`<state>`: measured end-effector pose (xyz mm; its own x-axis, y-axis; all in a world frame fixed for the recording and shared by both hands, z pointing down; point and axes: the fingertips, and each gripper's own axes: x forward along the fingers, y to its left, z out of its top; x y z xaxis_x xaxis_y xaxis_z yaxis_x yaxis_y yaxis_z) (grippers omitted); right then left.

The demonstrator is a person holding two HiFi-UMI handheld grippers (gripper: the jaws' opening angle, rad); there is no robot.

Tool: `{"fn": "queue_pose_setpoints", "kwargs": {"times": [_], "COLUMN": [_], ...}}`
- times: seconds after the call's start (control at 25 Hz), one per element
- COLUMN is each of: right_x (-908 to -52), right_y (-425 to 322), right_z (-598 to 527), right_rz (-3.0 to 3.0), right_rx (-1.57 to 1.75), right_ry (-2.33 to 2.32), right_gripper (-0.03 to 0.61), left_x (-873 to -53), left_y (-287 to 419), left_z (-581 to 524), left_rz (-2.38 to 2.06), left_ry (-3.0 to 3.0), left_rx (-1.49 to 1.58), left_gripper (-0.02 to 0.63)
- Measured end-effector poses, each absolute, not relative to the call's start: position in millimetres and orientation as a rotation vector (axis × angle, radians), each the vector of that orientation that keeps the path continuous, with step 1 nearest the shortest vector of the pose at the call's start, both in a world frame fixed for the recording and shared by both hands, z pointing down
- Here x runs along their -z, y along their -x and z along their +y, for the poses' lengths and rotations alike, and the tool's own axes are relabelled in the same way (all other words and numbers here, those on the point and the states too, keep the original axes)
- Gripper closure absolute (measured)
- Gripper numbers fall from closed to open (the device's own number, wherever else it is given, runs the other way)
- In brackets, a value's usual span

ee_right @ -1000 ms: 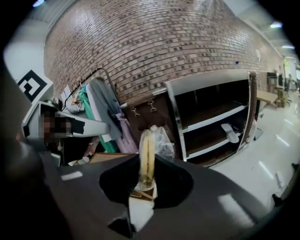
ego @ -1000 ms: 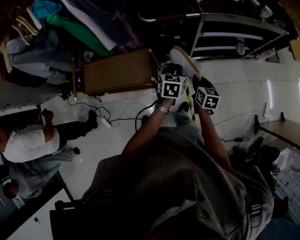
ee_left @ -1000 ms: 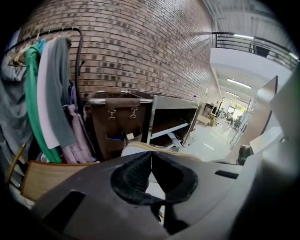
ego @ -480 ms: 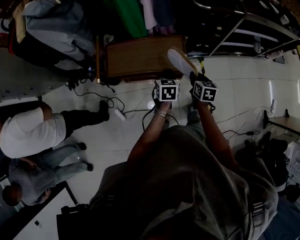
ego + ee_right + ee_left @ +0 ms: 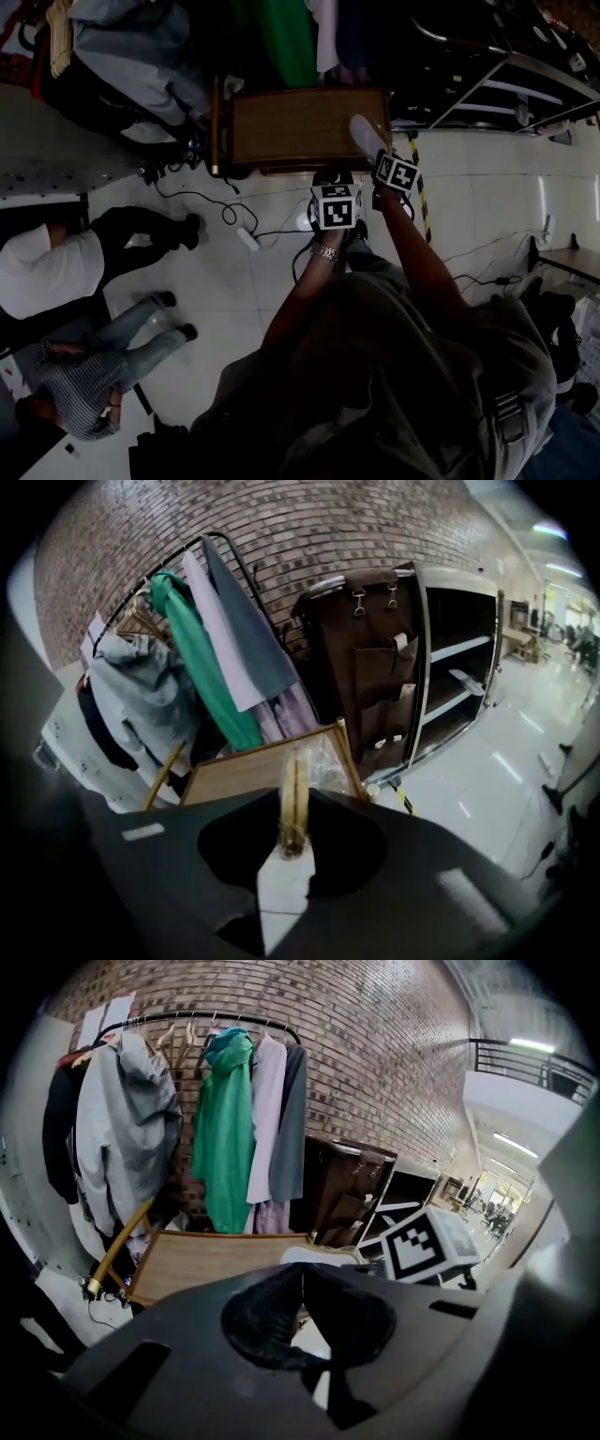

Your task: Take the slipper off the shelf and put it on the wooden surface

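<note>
My right gripper (image 5: 378, 153) is shut on the slipper (image 5: 367, 133), a pale-soled one in a clear wrapper. It is held over the right end of the wooden surface (image 5: 295, 127). In the right gripper view the slipper (image 5: 293, 794) stands edge-on between the jaws of the right gripper (image 5: 293, 834), with the wooden surface (image 5: 246, 772) just beyond. My left gripper (image 5: 330, 180) hovers beside it to the left, in front of the wooden surface. In the left gripper view the left gripper (image 5: 302, 1277) has its jaws together and holds nothing. The slipper (image 5: 317, 1256) shows past them.
Clothes (image 5: 225, 1129) hang on a rack behind the wooden surface. The dark shelf unit (image 5: 459, 663) stands to the right. Two people (image 5: 56, 272) sit on the floor at the left. Cables (image 5: 234, 220) and a yellow-black strip (image 5: 419, 187) lie on the tiles.
Both grippers and the slipper have come closer to the wooden surface; the slipper now hangs over its right end. The shelf has slid off to the right.
</note>
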<state>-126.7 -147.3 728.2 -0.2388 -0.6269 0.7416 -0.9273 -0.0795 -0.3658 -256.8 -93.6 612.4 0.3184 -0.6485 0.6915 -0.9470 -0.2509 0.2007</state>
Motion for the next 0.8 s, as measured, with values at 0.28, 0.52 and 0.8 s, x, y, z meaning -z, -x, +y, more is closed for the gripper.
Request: {"fn": "queue_pose_setpoints", "kwargs": {"times": [0.28, 0.52, 0.8], "right_x": [-788, -853, -822], "right_y": [120, 154, 142], "right_z": [-220, -192, -147], "right_rz": [-1.775, -1.551, -1.584], "right_rx": [-1.372, -1.416, -1.308], "right_ry": [-1.983, -1.483, -1.408], "right_gripper": [0.515, 0.299, 0.375], "left_x": [-657, -672, -658], "left_y": [279, 286, 273], "left_z": [-75, -73, -91], "left_rz": [-1.405, -1.382, -1.365], "left_ry": [-1.874, -1.861, -1.905], "left_rx": [-0.674, -0.685, -0.636], "left_gripper": [0.609, 0.607, 0.609]}}
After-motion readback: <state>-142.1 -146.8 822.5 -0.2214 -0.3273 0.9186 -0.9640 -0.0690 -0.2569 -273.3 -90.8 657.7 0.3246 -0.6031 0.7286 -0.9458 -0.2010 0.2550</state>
